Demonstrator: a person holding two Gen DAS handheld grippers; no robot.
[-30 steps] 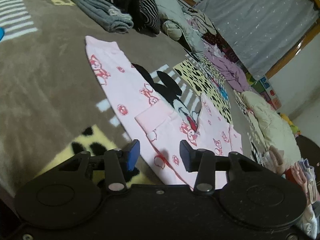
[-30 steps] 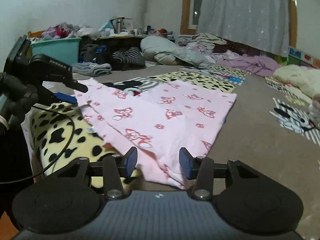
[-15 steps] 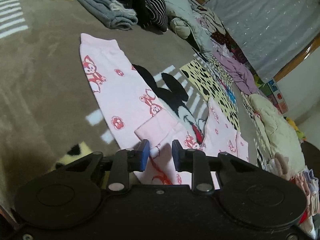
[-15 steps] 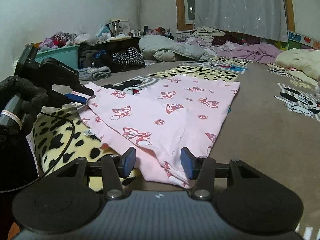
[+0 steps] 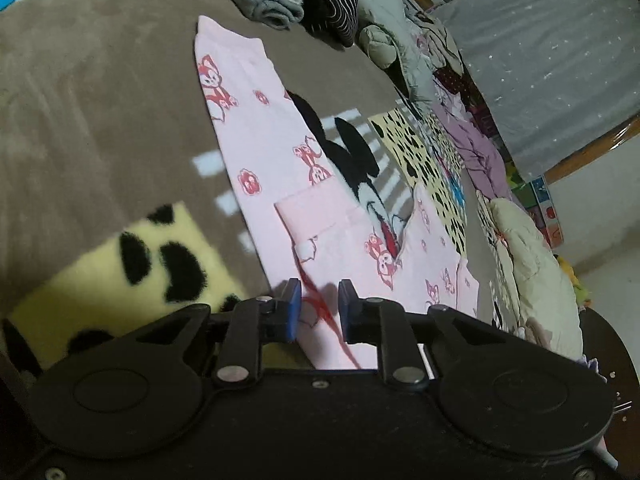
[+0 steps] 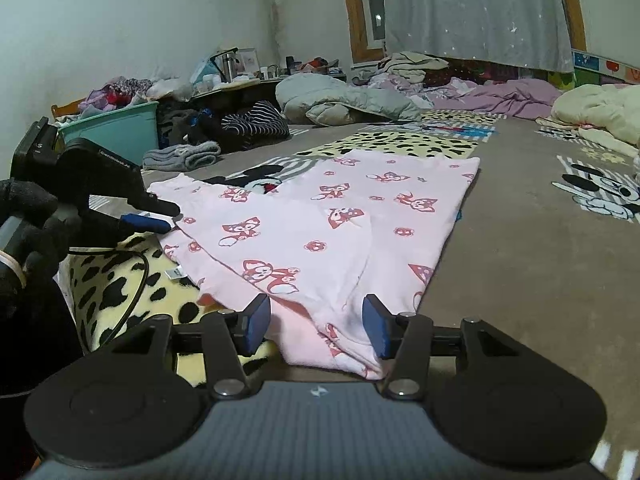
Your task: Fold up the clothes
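Observation:
A pink garment (image 5: 260, 152) with red fox prints lies spread on the brown blanket (image 5: 80, 100). My left gripper (image 5: 320, 296) has its blue pads drawn close with the garment's near edge between them. In the right wrist view the left gripper (image 6: 164, 216), held by a black-gloved hand (image 6: 28, 216), pinches the pink garment (image 6: 320, 216) at its left edge, which is raised a little there. My right gripper (image 6: 316, 316) stands open, its fingers astride the garment's near corner, low over the blanket (image 6: 520, 260).
Folded grey clothing (image 6: 180, 156), a striped item (image 6: 256, 120) and a teal tub (image 6: 120, 128) lie beyond the garment at the left. A grey duvet (image 6: 344, 100) and purple bedding (image 6: 500, 96) sit by the curtain. A cream quilt (image 5: 528, 264) lies at the right.
My left gripper moved forward onto the garment's edge and its fingers closed in from wide open. My right gripper stayed open and shifted closer over the near corner.

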